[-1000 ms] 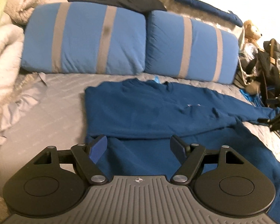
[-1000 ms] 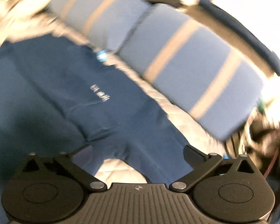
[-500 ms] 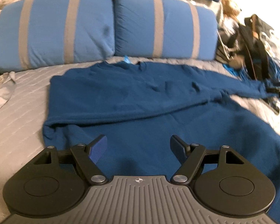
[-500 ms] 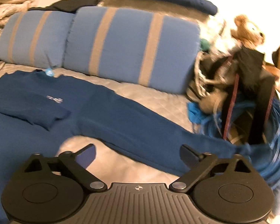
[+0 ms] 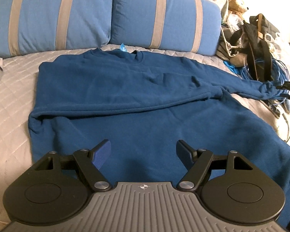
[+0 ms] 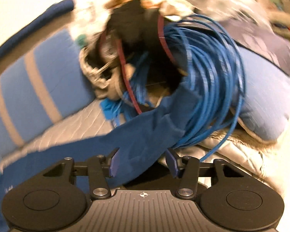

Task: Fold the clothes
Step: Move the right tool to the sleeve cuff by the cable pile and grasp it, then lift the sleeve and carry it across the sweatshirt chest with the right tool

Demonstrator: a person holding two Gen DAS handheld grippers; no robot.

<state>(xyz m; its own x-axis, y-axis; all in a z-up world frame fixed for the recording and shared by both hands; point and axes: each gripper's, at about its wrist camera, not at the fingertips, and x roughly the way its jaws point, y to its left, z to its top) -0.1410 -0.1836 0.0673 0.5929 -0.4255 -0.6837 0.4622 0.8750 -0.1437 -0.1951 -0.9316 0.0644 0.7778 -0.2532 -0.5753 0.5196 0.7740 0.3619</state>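
The blue sweatshirt (image 5: pixel 137 104) lies spread on the bed (image 5: pixel 11 89), one sleeve crossed over the chest, the other sleeve (image 6: pixel 145 135) trailing toward 3 o'clock onto a coil of blue cable (image 6: pixel 208 89). The right gripper (image 6: pixel 143 162), jaws apart, straddles that sleeve, likely to draw it inward. The left gripper (image 5: pixel 143 152) hovers empty and apart over the hem. Half a second ago the right gripper stood farther from the cuff.

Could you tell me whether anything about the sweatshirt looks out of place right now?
Yes: the sweatshirt's right sleeve stretches off its body and its cuff end lies in the coil of blue cable beside the bed, where it could snag. The other sleeve is already folded across.
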